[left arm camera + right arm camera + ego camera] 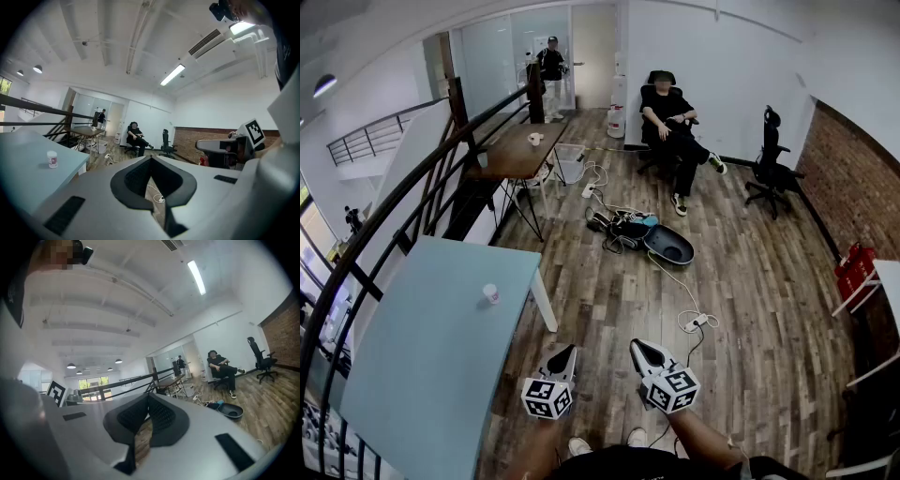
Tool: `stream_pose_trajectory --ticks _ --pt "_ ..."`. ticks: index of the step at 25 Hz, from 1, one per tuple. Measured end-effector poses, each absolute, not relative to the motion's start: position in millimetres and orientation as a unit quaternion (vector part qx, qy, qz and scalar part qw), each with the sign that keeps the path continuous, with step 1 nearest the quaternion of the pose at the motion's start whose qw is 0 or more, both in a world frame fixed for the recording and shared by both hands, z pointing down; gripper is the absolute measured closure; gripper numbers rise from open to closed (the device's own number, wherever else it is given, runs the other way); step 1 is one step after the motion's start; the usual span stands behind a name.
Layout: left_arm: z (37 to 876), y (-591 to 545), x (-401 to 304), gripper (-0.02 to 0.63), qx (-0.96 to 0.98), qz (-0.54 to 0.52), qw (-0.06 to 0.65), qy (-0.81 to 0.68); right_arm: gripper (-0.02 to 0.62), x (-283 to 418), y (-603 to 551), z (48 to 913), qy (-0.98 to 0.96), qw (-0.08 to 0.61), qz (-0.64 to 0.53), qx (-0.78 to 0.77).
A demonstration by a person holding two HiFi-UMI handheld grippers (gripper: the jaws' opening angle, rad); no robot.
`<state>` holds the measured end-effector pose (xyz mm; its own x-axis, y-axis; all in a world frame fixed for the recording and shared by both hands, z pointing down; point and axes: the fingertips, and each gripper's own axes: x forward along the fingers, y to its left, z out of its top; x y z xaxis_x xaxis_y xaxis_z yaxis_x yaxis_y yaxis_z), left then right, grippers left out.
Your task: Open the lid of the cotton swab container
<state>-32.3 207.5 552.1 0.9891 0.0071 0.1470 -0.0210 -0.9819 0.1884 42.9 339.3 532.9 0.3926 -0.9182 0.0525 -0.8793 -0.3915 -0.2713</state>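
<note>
The cotton swab container [490, 293] is a small white jar with a red label. It stands alone on the light blue table [431, 356], and the left gripper view shows it [52, 159] far off to the left. My left gripper [563, 355] is shut and empty, held over the wooden floor to the right of the table. My right gripper [640, 351] hangs beside it, also shut with nothing in it. In each gripper view, the left gripper [151, 160] and right gripper [148, 397] show their jaws closed together, aimed out into the room.
Cables, a power strip [697, 323] and a dark oval tray [668, 246] lie on the floor ahead. A person sits on a chair [673, 117] at the back, near an office chair [769, 161]. A wooden table [518, 150] and a black railing [412, 202] stand at the left.
</note>
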Motion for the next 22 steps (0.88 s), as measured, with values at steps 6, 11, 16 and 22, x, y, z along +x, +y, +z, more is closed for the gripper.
stream_pose_trajectory --ticks 6,11,16,22 --pt "548 209 -39 0.594 0.993 0.077 0.089 -0.009 0.577 47 345 533 0.532 0.119 -0.114 -0.83" --pt "552 201 -51 0.594 0.992 0.079 0.095 -0.012 0.577 40 337 536 0.534 0.1 -0.117 -0.831" --pt "556 195 -60 0.594 0.992 0.083 0.094 -0.014 0.575 32 330 542 0.543 0.103 -0.129 -0.824" --pt "553 179 -78 0.594 0.994 0.073 0.084 -0.016 0.575 12 315 551 0.546 0.097 -0.131 -0.821"
